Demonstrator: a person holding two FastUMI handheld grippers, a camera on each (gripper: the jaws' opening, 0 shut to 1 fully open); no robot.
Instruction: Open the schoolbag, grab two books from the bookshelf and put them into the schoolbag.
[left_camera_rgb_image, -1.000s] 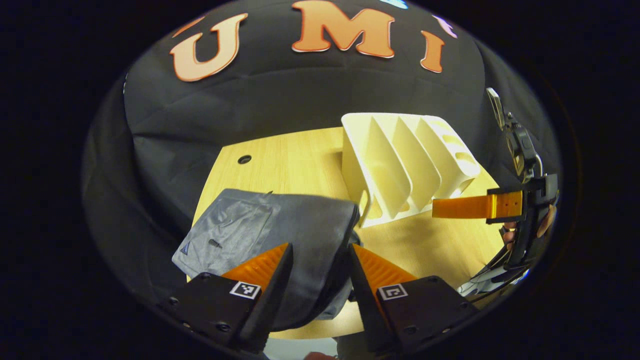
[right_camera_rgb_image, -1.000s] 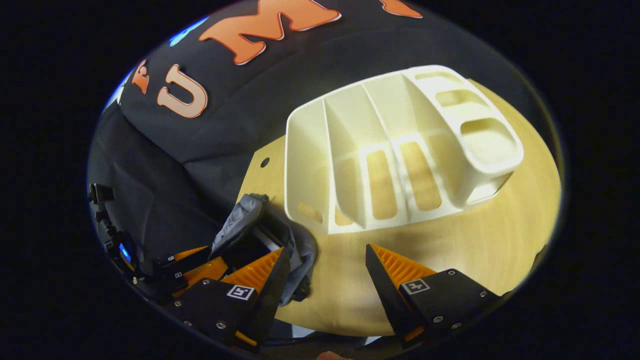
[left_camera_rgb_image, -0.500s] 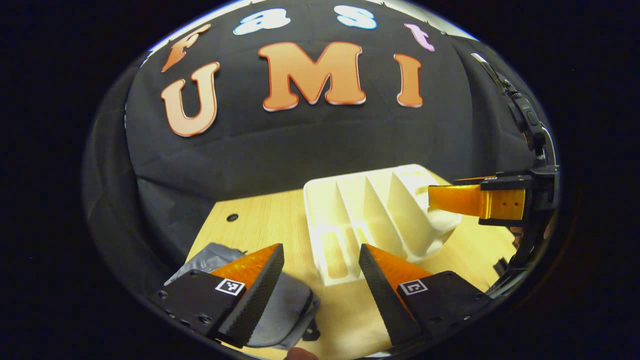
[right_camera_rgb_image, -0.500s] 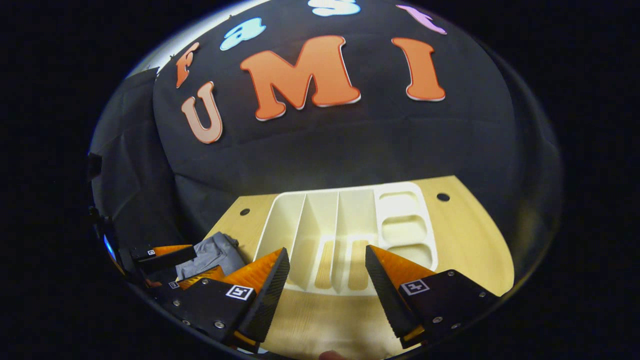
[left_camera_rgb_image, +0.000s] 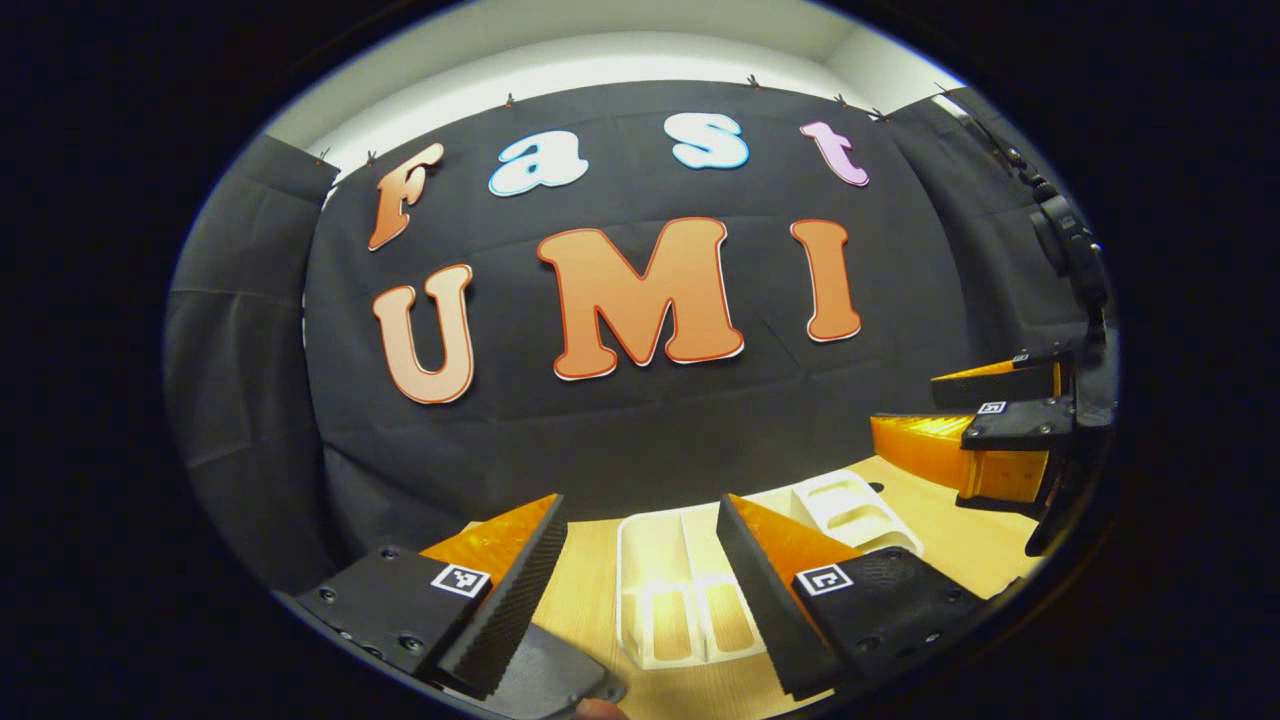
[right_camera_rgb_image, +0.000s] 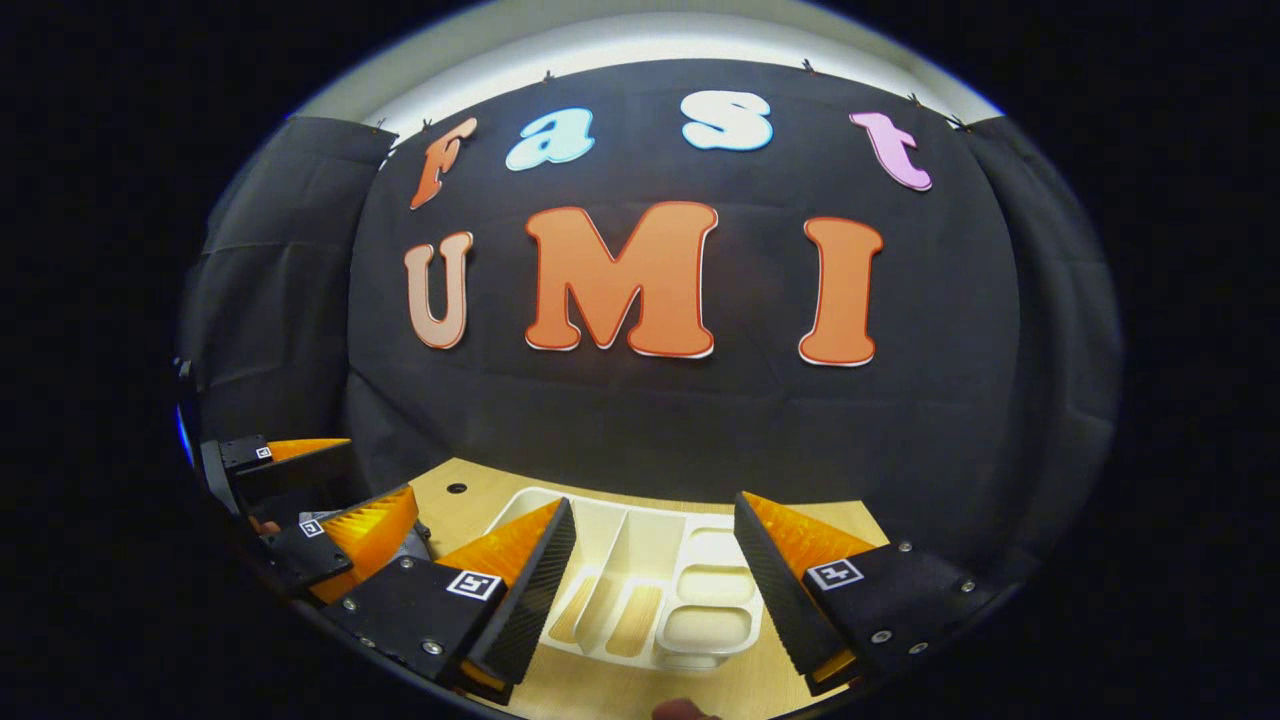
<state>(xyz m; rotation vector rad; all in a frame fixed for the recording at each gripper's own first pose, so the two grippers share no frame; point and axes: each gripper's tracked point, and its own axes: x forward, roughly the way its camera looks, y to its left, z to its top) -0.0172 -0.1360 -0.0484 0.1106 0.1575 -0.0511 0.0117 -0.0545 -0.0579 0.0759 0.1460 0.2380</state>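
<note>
Schoolbag (left_camera_rgb_image: 545, 680): grey corner showing at the table's (left_camera_rgb_image: 590, 590) near edge, just under the left gripper (left_camera_rgb_image: 635, 590). Bookshelf (right_camera_rgb_image: 640, 590): white, slots bare, no books seen. Left gripper and right gripper (right_camera_rgb_image: 650, 590): both wide open, holding nothing, raised and level, aimed at the wall. Judgement: both books seem stowed; finish by keeping both grippers apart, clear of bag and shelf.

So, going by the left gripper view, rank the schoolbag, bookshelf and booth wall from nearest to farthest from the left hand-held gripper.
1. Schoolbag: a grey corner at the bottom edge, just under the left hand-held gripper.
2. Bookshelf: on the table, straight ahead between the fingers.
3. Booth wall: behind the table, farthest.
</note>
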